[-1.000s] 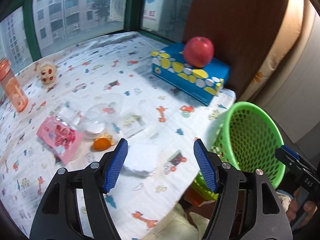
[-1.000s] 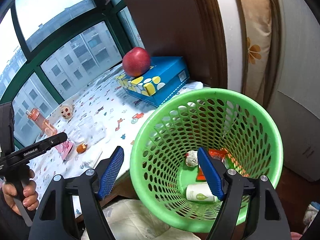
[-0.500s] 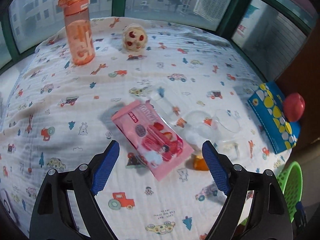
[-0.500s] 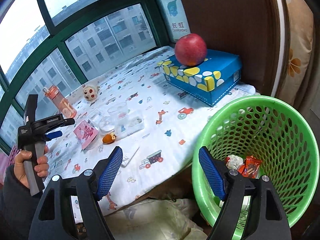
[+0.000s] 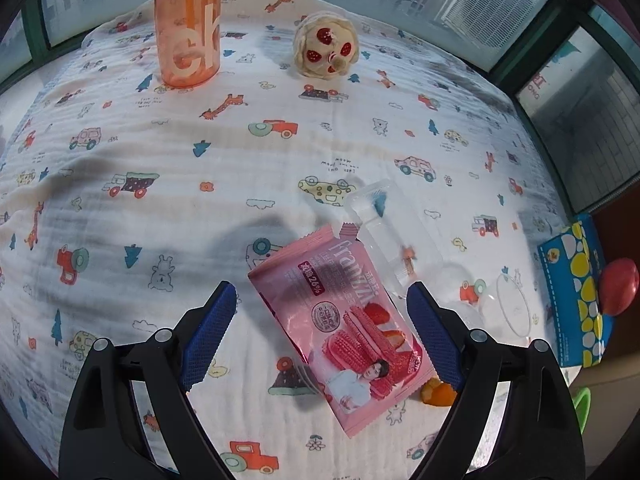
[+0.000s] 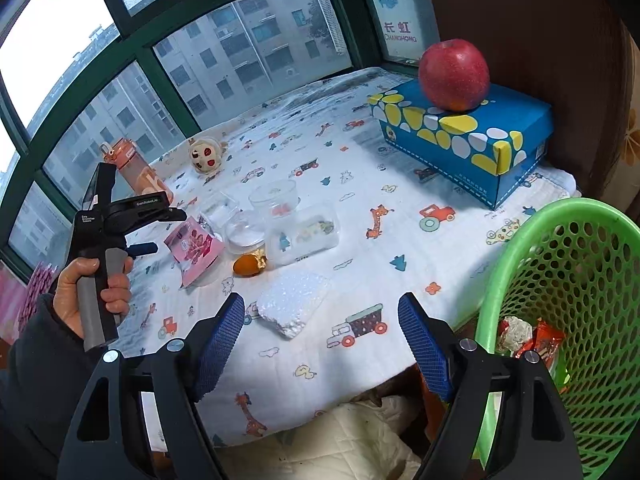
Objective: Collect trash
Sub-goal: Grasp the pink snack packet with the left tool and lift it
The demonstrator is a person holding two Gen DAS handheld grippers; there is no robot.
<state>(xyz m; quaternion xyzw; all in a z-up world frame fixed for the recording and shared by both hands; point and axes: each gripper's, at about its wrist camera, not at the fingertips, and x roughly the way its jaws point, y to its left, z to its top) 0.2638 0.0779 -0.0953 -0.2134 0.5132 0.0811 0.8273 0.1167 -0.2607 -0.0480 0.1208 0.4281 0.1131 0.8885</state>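
A pink wafer wrapper (image 5: pixel 344 328) lies flat on the patterned tablecloth. My left gripper (image 5: pixel 320 292) hovers over it, open, one blue pad on each side and neither touching. An orange peel (image 5: pixel 438 394) sits by the wrapper's lower corner, and a clear plastic tray (image 5: pixel 394 232) lies beyond the wrapper. In the right wrist view my right gripper (image 6: pixel 320 300) is open and empty above the table's near edge, with a white foam piece (image 6: pixel 294 306) just past its fingers. The green basket (image 6: pixel 580 280) stands at the right with crumpled wrappers (image 6: pixel 536 340) inside.
An orange bottle (image 5: pixel 188 28) and a round toy (image 5: pixel 326 46) stand at the far side by the windows. A blue tissue box (image 6: pixel 464 140) carries a red apple (image 6: pixel 454 74). Clear plastic cups (image 6: pixel 274 200) and a clear box (image 6: pixel 304 236) cluster mid-table.
My left gripper swung from the basket side to above the pink wrapper, came closer to the cloth, and its jaws widened. My right gripper swung left from over the basket to the table edge.
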